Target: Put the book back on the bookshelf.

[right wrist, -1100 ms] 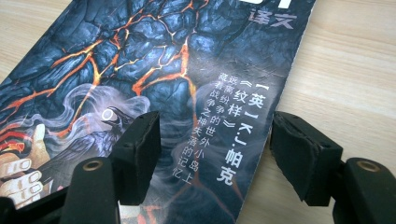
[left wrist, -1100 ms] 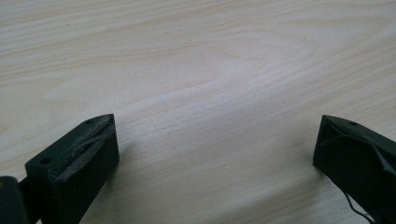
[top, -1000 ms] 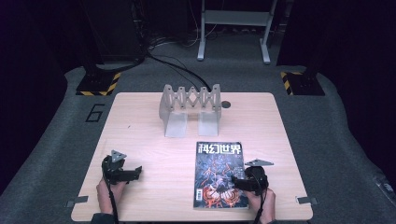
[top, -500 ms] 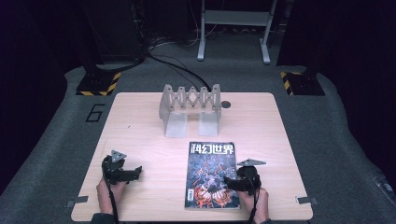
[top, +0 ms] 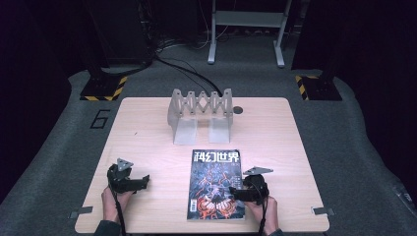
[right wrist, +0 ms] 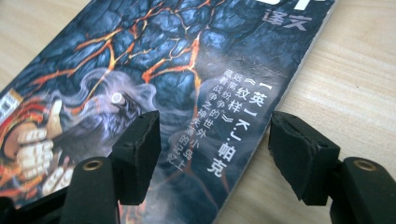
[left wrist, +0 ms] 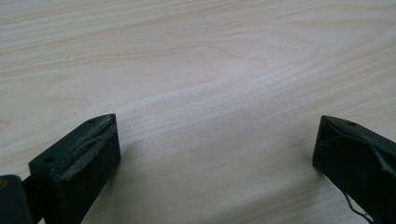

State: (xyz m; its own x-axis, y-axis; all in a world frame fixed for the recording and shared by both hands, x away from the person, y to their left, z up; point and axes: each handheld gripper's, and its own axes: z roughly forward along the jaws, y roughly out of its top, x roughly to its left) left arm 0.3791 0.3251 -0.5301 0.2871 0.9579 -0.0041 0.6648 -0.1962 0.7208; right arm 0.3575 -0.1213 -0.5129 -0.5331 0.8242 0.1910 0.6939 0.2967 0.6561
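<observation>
White 科幻世界 title tops dark magazine (top: 216, 184)

The magazine (top: 215, 184) — dark cover veined with orange, white title — lies closed and flat near the table's front edge.

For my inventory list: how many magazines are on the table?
1. The magazine lies flat at the near edge of the table, beside the right gripper. None seems hidden.

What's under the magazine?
The magazine lies flat on the wooden table, so the tabletop is what it rests on. Whatever might sit beneath its pages is covered and cannot be seen.
</observation>
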